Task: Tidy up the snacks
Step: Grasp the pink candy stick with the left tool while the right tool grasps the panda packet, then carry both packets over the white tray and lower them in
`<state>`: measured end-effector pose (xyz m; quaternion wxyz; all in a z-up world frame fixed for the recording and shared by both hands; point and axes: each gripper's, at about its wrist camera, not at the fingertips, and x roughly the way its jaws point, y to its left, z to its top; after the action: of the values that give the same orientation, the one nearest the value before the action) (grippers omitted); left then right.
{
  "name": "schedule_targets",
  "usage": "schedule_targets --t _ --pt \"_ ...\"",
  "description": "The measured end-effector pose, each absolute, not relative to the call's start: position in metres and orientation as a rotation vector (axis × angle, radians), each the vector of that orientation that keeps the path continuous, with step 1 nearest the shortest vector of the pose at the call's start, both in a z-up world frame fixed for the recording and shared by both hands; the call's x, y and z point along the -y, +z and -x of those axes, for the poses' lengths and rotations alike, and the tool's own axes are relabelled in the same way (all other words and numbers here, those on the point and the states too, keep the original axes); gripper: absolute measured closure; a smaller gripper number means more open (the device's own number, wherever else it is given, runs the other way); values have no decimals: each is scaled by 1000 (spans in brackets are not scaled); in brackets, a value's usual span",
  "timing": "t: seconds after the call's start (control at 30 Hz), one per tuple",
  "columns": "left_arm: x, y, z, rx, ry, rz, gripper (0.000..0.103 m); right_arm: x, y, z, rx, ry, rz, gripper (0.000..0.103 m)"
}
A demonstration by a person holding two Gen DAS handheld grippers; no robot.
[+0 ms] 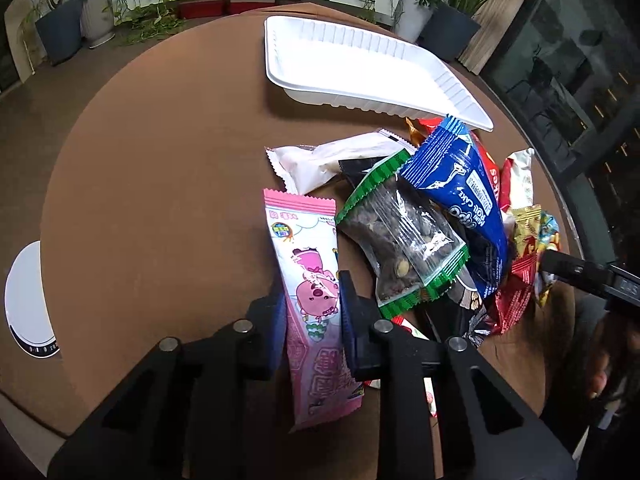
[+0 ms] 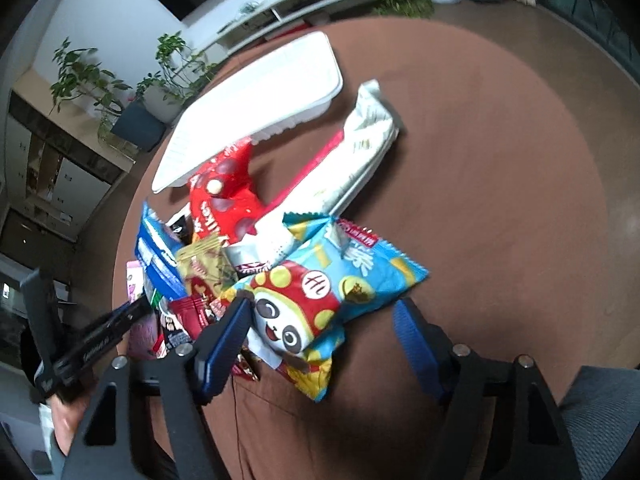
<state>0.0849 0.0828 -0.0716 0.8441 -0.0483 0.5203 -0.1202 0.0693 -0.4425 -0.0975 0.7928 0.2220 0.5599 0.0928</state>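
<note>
Round brown table [image 1: 160,160]: left gripper [image 1: 313,300] clamps pink wrapper [image 1: 310,264], long axis pointing ahead toward white tray [image 1: 360,68]; right gripper [image 2: 320,320] open, straddling panda bag [image 2: 320,296].

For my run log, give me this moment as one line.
left gripper: shut on pink pig snack bar | right gripper: open over panda snack bag | white tray: no snacks inside | pile beside tray

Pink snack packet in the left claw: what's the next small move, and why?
Probably lift the pink packet and carry it forward to the white tray. The left claw is already shut on it, the tray looks empty, and the other snacks remain piled on the table.
</note>
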Motion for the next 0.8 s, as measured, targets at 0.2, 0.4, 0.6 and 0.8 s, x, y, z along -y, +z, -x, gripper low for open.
schedule_targets --t 0.2,0.4,0.6,0.8 --pt "-89 -74 -77 -1103 -273 119 82 439 -97 -78 -1220 196 -519 23" --pt "-89 -74 -70 -1102 -288 123 82 445 -98 -86 -1237 210 -563 30" --pt "-90 -73 -68 -1101 -294 133 82 444 -101 -85 -1236 246 -523 55" --pt "-93 -74 -66 -1103 -298 155 82 454 -102 -76 -1209 264 -557 65"
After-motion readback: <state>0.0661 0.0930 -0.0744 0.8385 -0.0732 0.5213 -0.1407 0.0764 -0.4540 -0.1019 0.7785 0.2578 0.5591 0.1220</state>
